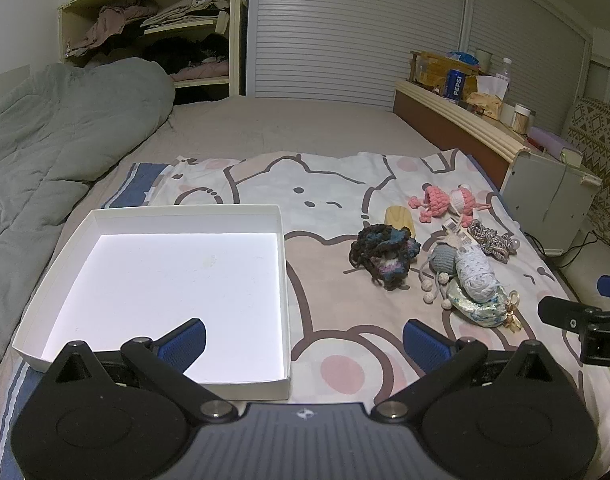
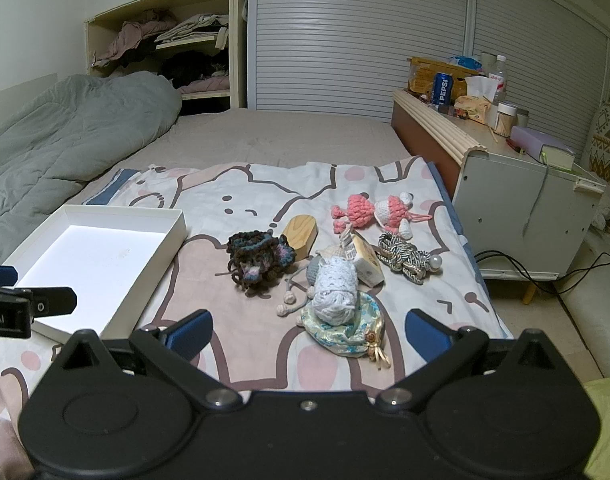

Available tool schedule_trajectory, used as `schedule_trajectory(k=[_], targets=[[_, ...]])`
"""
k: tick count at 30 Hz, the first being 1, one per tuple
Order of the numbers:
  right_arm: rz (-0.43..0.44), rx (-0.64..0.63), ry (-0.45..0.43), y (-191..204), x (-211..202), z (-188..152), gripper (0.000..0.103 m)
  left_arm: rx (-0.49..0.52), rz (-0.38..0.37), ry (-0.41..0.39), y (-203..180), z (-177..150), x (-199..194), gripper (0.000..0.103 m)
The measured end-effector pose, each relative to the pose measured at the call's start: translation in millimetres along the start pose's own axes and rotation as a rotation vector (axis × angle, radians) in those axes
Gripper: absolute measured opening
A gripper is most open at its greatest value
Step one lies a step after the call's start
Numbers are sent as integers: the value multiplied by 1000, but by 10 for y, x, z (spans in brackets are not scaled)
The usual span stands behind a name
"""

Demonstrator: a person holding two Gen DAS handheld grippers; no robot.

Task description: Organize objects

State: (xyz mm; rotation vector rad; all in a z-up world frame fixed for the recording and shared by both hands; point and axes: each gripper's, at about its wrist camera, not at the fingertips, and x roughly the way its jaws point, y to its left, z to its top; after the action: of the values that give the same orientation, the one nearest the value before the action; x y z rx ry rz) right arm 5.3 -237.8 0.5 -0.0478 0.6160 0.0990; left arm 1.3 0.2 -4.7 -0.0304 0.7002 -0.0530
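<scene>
step: start, nothing picked yet
left gripper (image 1: 303, 343): open, empty, beside white box (image 1: 85, 224)
right gripper (image 2: 309, 330): open, empty
yarn items (image 2: 333, 292): heaped on bed, right of box
next: probably right gripper grabs dark yarn bundle (image 2: 261, 262)

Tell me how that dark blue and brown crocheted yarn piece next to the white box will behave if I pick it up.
The dark crocheted piece looks soft and loosely bunched, so it will probably sag and change shape when lifted. Loose strands trail off its edge and may dangle or snag. It seems light for its bulk and unlikely to roll. It lies apart from the wooden block, so a pinch should lift it alone.
</scene>
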Motion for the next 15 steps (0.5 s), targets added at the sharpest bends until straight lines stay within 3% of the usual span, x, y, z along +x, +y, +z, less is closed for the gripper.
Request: schedule_trajectory(k=[15], targets=[[1,3,-4,19,7,-13,103,14,-2,-20,-4,-35,-23,103]])
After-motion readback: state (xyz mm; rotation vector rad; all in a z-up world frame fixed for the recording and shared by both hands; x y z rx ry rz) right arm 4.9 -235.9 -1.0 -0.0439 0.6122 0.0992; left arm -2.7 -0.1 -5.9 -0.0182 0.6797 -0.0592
